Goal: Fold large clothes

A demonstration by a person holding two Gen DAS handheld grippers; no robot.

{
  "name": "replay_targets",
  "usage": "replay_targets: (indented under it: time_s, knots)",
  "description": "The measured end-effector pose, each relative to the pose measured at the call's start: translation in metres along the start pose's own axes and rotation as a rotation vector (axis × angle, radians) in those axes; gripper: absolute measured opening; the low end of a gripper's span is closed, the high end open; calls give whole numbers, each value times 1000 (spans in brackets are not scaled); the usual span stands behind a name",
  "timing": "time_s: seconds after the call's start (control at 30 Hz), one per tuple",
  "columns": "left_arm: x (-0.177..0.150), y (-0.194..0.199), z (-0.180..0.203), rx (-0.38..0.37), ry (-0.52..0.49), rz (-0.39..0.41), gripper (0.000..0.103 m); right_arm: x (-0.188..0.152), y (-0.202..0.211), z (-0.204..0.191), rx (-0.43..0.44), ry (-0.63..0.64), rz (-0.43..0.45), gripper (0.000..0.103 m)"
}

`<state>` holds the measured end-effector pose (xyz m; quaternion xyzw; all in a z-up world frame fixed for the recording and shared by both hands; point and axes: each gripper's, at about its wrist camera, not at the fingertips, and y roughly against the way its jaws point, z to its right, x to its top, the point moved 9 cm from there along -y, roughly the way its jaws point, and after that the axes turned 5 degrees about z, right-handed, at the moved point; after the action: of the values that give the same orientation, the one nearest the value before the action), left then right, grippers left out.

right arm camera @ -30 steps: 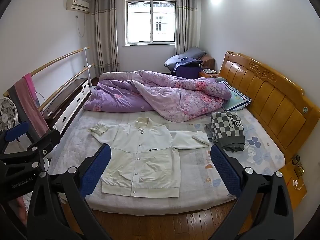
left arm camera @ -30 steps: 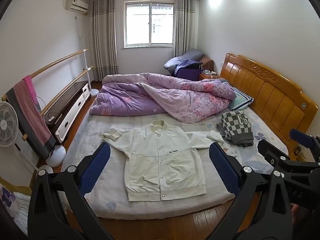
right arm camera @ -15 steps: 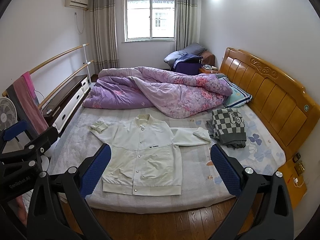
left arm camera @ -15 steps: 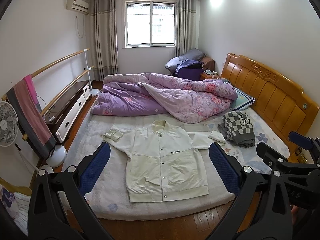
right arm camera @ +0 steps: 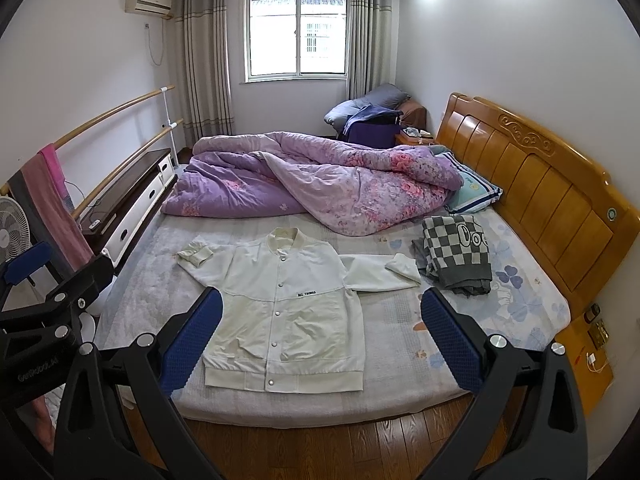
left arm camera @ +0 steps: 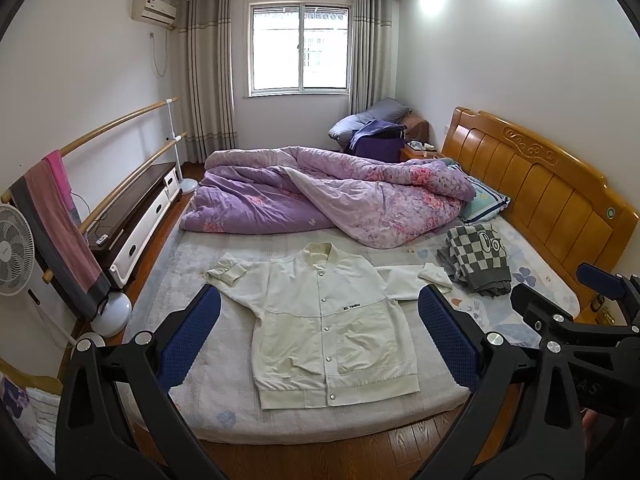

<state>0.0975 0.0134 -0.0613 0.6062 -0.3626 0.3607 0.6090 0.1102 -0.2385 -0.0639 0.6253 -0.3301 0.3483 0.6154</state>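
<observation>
Both grippers, left gripper (left arm camera: 318, 334) and right gripper (right arm camera: 320, 330), spread wide, empty; jacket (left arm camera: 326, 318) flat on bed (left arm camera: 192, 264); best pinch sleeve cuffs first, fold inward.

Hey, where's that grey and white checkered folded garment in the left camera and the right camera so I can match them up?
Left wrist: checkered garment lies right of centre, just beyond the white jacket's sleeve cuff.
Right wrist: checkered garment right of centre, beside the same cuff.
Shared landmark: wooden headboard.
</observation>
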Motion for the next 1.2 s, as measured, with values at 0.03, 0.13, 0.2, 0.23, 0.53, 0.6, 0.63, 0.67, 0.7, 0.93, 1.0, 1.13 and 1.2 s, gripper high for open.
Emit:
replay_targets:
  time_s: [0.03, 0.13, 0.2, 0.23, 0.53, 0.6, 0.63, 0.67, 0.7, 0.93, 1.0, 1.13, 1.2]
  knots:
    - [0, -1, 0, 1, 2, -2, 98, 0, 0, 0, 0, -1, 0, 96]
    - [-1, -3, -2, -2, 2, -4, 98, -1, 1, -2, -1, 2, -3, 96]
    - [0, -5, -3, -5, 3, -3, 98, 0, 0, -1, -2, 1, -3, 96]
    - [0, -6, -4, -6, 3, -1, 98, 0, 0, -1, -1, 1, -3, 96]
    - [5, -17, -14, -16, 11, -6, 98, 1, -1, -1, -3, 2, -3, 96]
    - [5, -17, -19, -16, 13, -1, 98, 4, -1, -1, -3, -1, 0, 96]
    - [5, -19, -21, -13, 14, 4, 98, 5, -2, -2, -3, 0, -1, 96]
    - [5, -20, -23, -13, 15, 7, 98, 5, -3, -2, -4, 2, -2, 96]
    - [4, -21, -24, -14, 17, 7, 98, 5, -3, -2, -5, 2, -1, 96]
    - [0, -30, -35, -40, 19, -8, 98, 9, -15, -9, -6, 7, -22, 96]
    - [-1, -33, -36, -44, 17, -17, 98, 9, -20, -11, -10, 13, -39, 96]
    - [1, -34, -41, -57, 22, -8, 98, 12, -25, -20, -22, 21, -33, 96]
    - [1, -37, -45, -62, 22, -9, 98, 12, -28, -27, -19, 14, -37, 96]
